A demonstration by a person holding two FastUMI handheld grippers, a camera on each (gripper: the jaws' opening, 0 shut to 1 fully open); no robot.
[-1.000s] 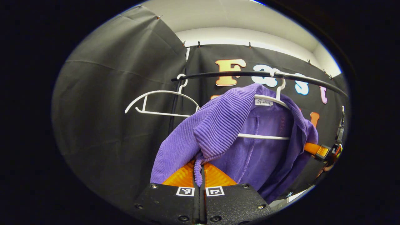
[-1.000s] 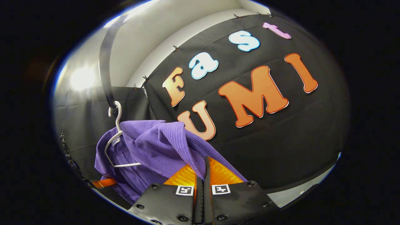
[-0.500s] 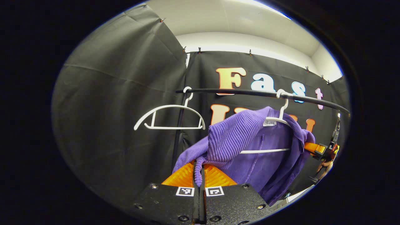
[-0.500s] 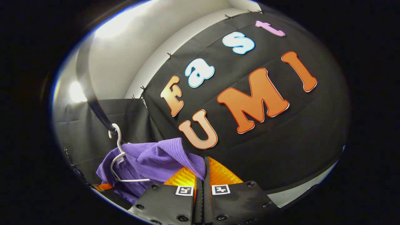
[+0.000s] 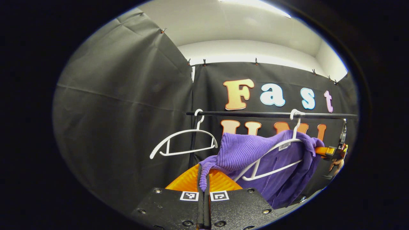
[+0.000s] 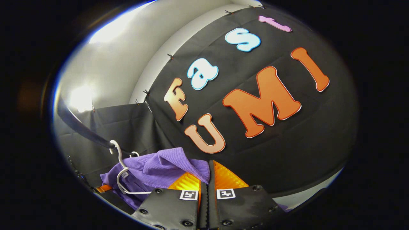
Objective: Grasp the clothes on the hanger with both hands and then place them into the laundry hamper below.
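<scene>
Both grippers, left and right, were clamped tight on the purple garment. Its white hanger, at two o'clock in the left gripper view, hung tilted on the rail. Advised: draw both ends evenly clear, then lower.

Your light comes from overhead: a bright strip on the ceiling in the left gripper view, and a blown-out glare patch on the white wall in the right gripper view. The black cloth stays dim. The fisheye bends the rail and edges; the rail close to the right lens looks soft.
</scene>
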